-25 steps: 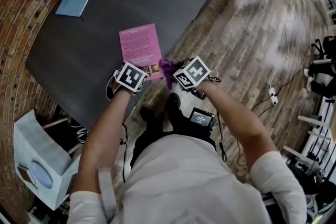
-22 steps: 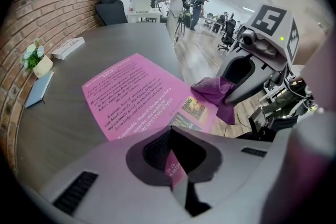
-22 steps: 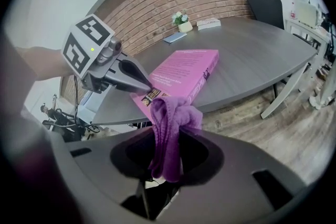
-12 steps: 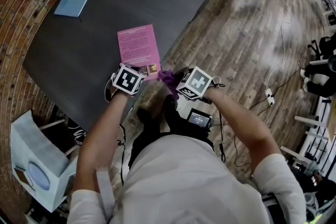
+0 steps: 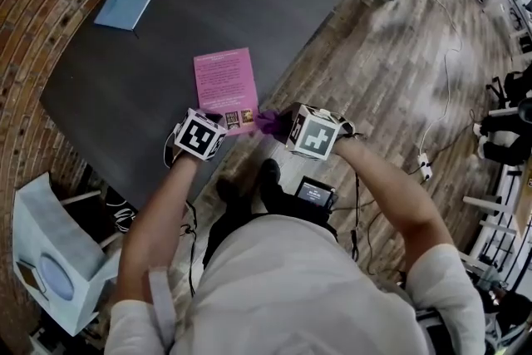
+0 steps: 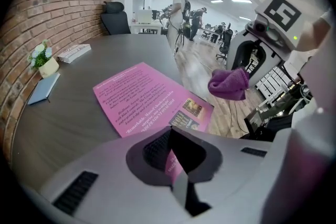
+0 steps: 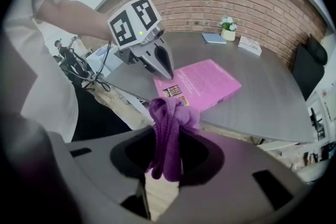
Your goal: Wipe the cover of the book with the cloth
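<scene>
Pink paperback book point(image 5: 224, 83) lies flat on dark grey table point(image 5: 125, 71), just ahead of both grippers. L gripper point(image 5: 212, 120): jaws closed, tips at book's near-L corner. R gripper point(image 5: 281, 125): clamped on bunched purple cloth point(image 5: 267, 122), beside book's near-R corner, past table edge.

Book point(image 5: 224, 83): pink cover, closed, lying flat on the dark desk point(image 5: 125, 79) close to its near edge. Upper side carries blocks of text, with small pictures at the near end. It sits slightly skewed to the desk edge.

Cloth point(image 7: 167, 134): purple, bunched into a wad and clamped between the jaws of the right tool point(image 7: 169, 162), folds sticking out past the tips. It's just beside the book's near right corner, out past the desk edge, not on the cover.
</scene>
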A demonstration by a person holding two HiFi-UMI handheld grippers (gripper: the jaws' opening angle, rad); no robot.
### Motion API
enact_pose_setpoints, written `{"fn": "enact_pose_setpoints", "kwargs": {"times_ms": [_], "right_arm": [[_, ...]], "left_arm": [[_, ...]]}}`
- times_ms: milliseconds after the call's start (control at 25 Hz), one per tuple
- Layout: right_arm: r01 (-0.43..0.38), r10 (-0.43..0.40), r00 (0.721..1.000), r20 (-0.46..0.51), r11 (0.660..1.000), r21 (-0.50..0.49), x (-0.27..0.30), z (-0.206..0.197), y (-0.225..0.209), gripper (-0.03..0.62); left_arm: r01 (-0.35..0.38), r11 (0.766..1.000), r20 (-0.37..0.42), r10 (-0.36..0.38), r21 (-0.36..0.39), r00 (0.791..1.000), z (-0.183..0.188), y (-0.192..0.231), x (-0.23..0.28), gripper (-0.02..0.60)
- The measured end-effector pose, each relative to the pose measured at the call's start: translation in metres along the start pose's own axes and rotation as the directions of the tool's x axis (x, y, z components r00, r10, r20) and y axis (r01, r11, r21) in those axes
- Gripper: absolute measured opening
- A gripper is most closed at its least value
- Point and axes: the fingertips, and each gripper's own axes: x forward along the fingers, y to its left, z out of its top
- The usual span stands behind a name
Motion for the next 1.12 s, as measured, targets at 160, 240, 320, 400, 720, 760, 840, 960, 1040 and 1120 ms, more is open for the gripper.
{"fn": "enact_pose_setpoints", "kwargs": {"times_ms": [160, 240, 320, 400, 720, 760, 840, 960, 1040, 1120], "right_arm": [[0.063, -0.064, 0.997, -0.03, 0.997, -0.034, 0.001, 0.01, -0.029, 0.122], [0.091, -0.092, 0.995, -0.04, 0.995, -0.045, 0.002, 0.018, -0.044, 0.123], [0.115, -0.117, 0.992, -0.04, 0.992, -0.057, 0.004, 0.027, -0.059, 0.123], [0.137, -0.14, 0.99, -0.034, 0.989, -0.061, 0.007, 0.038, -0.074, 0.123], [0.196, -0.201, 0.979, -0.042, 0.975, -0.109, 0.026, 0.08, -0.123, 0.123], [0.205, -0.212, 0.976, -0.045, 0.971, -0.122, 0.028, 0.086, -0.129, 0.123], [0.223, -0.233, 0.971, -0.054, 0.963, -0.154, 0.033, 0.097, -0.139, 0.122], [0.241, -0.258, 0.964, -0.066, 0.95, -0.199, 0.04, 0.109, -0.151, 0.123], [0.251, -0.272, 0.96, -0.071, 0.943, -0.219, 0.043, 0.116, -0.159, 0.123], [0.26, -0.284, 0.956, -0.073, 0.937, -0.231, 0.045, 0.123, -0.166, 0.122]], "left_arm": [[-0.002, 0.999, -0.041, 0.004, 0.034, 0.999, -0.012, 0.002, 0.002, 0.008], [-0.008, 0.999, -0.078, 0.012, 0.053, 0.997, -0.019, 0.003, 0.004, 0.008], [-0.005, 0.997, -0.104, 0.013, 0.073, 0.994, -0.024, 0.003, 0.006, 0.008], [0.003, 0.996, -0.12, 0.008, 0.089, 0.993, -0.025, 0.001, 0.007, 0.008], [-0.006, 0.991, -0.163, 0.028, 0.136, 0.986, -0.024, -0.002, 0.009, 0.008], [-0.007, 0.99, -0.17, 0.032, 0.143, 0.985, -0.024, -0.002, 0.009, 0.008], [-0.006, 0.988, -0.188, 0.035, 0.156, 0.981, -0.024, -0.002, 0.009, 0.008], [0.005, 0.988, -0.211, 0.028, 0.157, 0.977, -0.024, -0.002, 0.01, 0.008], [0.014, 0.989, -0.219, 0.019, 0.149, 0.976, -0.024, -0.002, 0.01, 0.008], [0.02, 0.989, -0.222, 0.013, 0.143, 0.975, -0.024, -0.002, 0.01, 0.008]]}}
